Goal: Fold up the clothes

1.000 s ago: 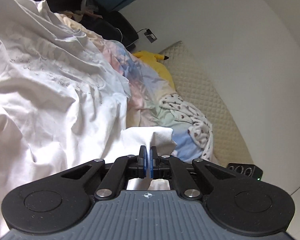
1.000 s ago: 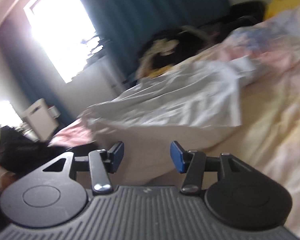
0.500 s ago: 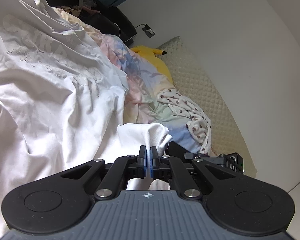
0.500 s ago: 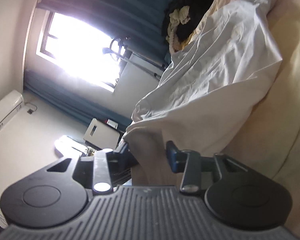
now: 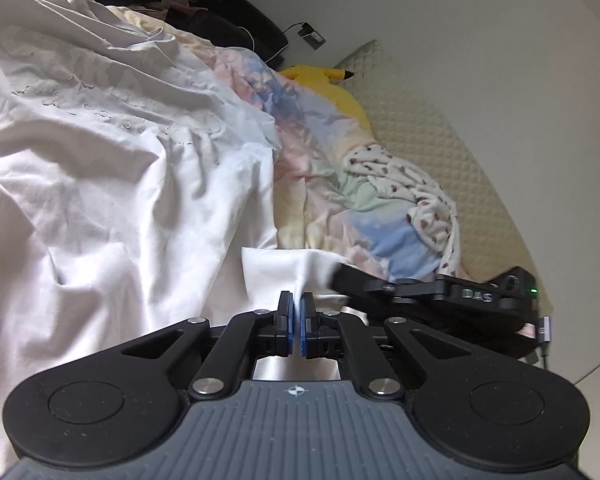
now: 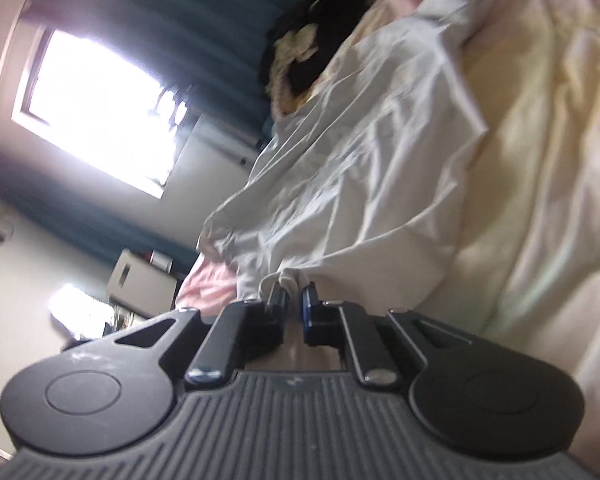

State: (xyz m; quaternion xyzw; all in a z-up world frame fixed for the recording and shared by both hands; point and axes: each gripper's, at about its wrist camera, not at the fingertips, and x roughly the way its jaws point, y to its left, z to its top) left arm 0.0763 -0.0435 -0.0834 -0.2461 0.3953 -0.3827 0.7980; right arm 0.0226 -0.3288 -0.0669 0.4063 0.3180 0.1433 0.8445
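A large crumpled white cotton garment (image 5: 112, 184) spreads ahead and to the left of the left tongs (image 5: 296, 322), over a pastel patchwork quilt (image 5: 340, 168) on the bed. The left tongs are clamped tight on its near corner. Just to their right, the right tongs (image 6: 294, 306), narrowed to a slim gap, pinch a neighbouring edge.

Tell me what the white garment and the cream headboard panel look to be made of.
White garment: thin woven cloth, likely cotton, matte; it creases sharply and bunches where the left gripper pinches it. Headboard panel: padded quilted covering, fabric or faux leather; diamond stitching shows, with too little sheen to decide which.
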